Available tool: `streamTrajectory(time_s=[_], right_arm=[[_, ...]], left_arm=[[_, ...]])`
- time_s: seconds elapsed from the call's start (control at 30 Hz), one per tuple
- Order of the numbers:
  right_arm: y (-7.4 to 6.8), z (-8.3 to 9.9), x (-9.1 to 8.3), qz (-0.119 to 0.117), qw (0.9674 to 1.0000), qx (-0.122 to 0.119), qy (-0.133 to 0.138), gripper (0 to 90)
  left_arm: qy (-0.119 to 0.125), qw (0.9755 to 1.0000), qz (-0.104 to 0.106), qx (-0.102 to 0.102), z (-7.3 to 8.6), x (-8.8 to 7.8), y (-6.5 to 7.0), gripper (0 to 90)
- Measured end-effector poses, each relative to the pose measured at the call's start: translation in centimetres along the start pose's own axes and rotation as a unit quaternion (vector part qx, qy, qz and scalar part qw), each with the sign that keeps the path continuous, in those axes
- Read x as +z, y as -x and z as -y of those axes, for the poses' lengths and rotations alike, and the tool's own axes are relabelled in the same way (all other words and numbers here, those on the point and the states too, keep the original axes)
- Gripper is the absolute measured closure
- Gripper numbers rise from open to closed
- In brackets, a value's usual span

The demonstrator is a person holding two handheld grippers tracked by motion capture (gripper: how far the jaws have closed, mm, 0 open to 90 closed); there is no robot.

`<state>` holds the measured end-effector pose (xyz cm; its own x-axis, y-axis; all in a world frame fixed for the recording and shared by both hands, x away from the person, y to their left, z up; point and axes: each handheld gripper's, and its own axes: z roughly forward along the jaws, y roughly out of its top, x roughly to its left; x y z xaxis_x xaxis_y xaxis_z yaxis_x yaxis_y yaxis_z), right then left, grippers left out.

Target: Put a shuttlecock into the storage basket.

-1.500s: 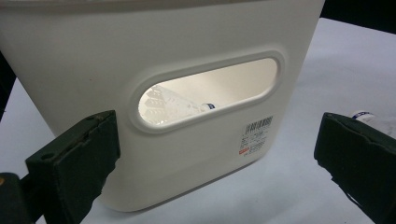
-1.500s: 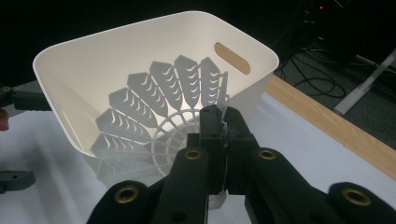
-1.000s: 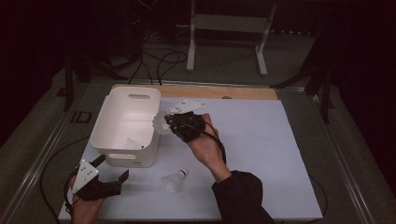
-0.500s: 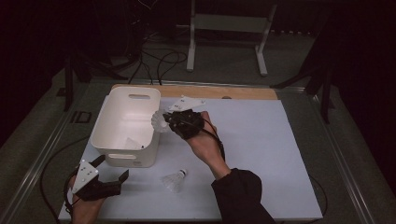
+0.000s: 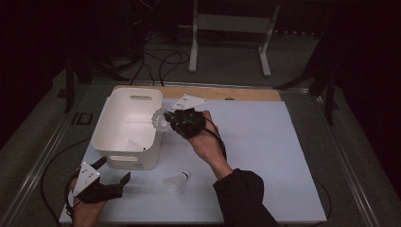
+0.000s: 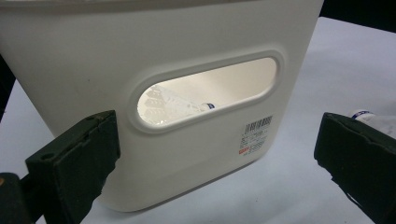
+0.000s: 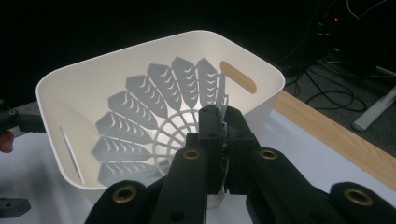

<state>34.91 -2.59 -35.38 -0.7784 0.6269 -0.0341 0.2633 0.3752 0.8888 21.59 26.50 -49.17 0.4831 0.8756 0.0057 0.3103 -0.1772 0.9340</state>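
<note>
A white plastic bin (image 5: 109,126) stands on the left part of the white table top (image 5: 265,151). My right gripper (image 5: 169,118) hovers at the bin's right rim, shut on the skirt of a white shuttlecock (image 5: 160,120). In the right gripper view that shuttlecock (image 7: 154,116) fans out over the bin (image 7: 140,46) beyond the closed right gripper (image 7: 224,126). A second shuttlecock (image 5: 135,144) lies inside the bin and shows through the handle slot (image 6: 177,106). A third shuttlecock (image 5: 177,181) lies on the table. My left gripper (image 5: 113,170) (image 6: 217,140) rests open facing the bin's near wall (image 6: 187,56).
A strip of wooden table edge (image 5: 222,93) runs behind the white top. A white paper tag (image 5: 189,101) lies behind the right hand. A metal stand (image 5: 231,28) and cables (image 5: 161,61) are on the floor beyond. The table's right half is bare white surface.
The right gripper with its shuttlecock has edged slightly left toward the bin's rim. The left gripper has stayed where it was.
</note>
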Motion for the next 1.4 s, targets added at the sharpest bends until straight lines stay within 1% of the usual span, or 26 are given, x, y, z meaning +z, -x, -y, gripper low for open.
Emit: streamTrajectory(time_s=[0.2, 0.27, 0.43, 0.53, 0.67, 0.9, 0.97, 1.13, 1.23, 1.4], right_arm=[[-0.1, -0.1, 0.3, -0.002, 1.0000, 0.003, 0.004, 87.9], [-0.1, -0.2, 0.4, -0.002, 1.0000, 0.001, 0.005, 87.9], [-0.2, -0.3, 0.6, -0.008, 0.9999, 0.005, 0.010, 87.9], [-0.2, -0.3, 0.7, -0.010, 0.9999, 0.001, 0.014, 87.9], [-0.2, -0.4, 0.9, -0.013, 0.9997, 0.008, 0.017, 87.9], [-0.3, -0.6, 1.3, -0.018, 0.9996, 0.009, 0.019, 87.9], [-0.3, -0.7, 1.4, -0.019, 0.9996, 0.005, 0.021, 87.9], [-0.6, -0.8, 1.8, -0.021, 0.9995, 0.008, 0.020, 87.9], [-0.6, -0.9, 2.0, -0.023, 0.9995, 0.003, 0.022, 87.9], [-0.9, -1.1, 2.2, -0.026, 0.9994, 0.005, 0.024, 87.9]], left_arm=[[0.000, 1.0000, 0.000, 0.001, 0.0, 0.0, 0.0, 1.1], [0.000, 1.0000, -0.001, 0.002, 0.0, 0.0, 0.0, 1.1], [-0.001, 1.0000, -0.001, 0.003, 0.0, 0.0, 0.1, 1.1], [-0.001, 1.0000, -0.001, 0.002, 0.0, 0.0, 0.1, 1.1], [-0.001, 1.0000, -0.001, 0.003, 0.0, 0.0, 0.1, 1.1], [-0.001, 1.0000, -0.001, 0.003, 0.0, 0.0, 0.1, 1.1], [-0.001, 1.0000, -0.001, 0.003, 0.0, 0.0, 0.1, 1.2], [0.000, 1.0000, 0.000, 0.003, 0.0, 0.0, 0.1, 1.1], [0.000, 1.0000, 0.000, 0.003, 0.0, 0.0, 0.1, 1.1], [0.000, 1.0000, 0.000, 0.003, 0.0, 0.0, 0.1, 1.1]])
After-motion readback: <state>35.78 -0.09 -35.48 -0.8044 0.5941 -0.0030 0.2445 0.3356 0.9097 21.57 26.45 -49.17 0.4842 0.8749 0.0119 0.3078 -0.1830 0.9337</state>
